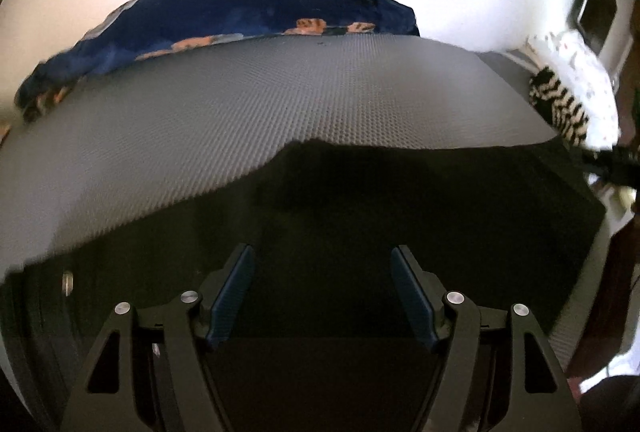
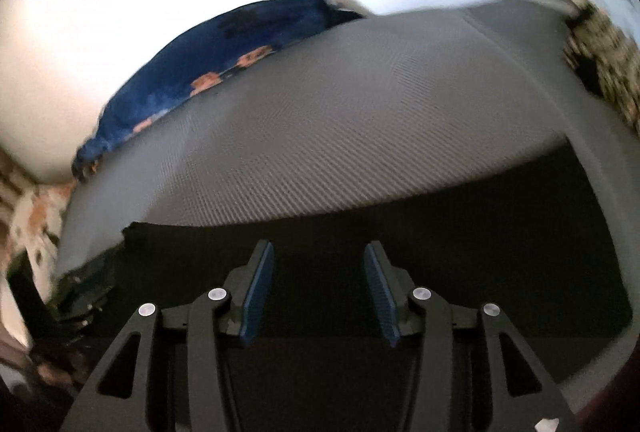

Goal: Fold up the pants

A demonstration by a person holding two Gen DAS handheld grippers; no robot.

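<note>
1. Left gripper (image 1: 323,296) hangs over the pants (image 1: 400,216), its blue-padded fingers (image 1: 232,296) spread wide with nothing between them — just dark cloth below.
2. The pants lie flat and black across the near part of the grey textured surface (image 1: 280,103), filling the lower half of the left wrist view; their far edge runs ragged, stepping up toward the middle and then going straight off to the right.
3. Over on the right wrist view, the right gripper (image 2: 319,292) is parted too, fingers (image 2: 258,296) apart and holding nothing, poised above the same black pants (image 2: 480,252).
4. Here the pants' far edge sweeps from near left up to far right, with a torn-looking corner at the left where the grey surface (image 2: 340,131) shows through.
5. At the far side of the surface sits a dark blue cushion (image 1: 240,15) with orange patches — it shows again at the far left in the right wrist view (image 2: 224,47).
6. Far right, a black-and-white striped cloth (image 1: 560,103) lies bunched against a white speckled one (image 1: 588,79), both blurred.
</note>
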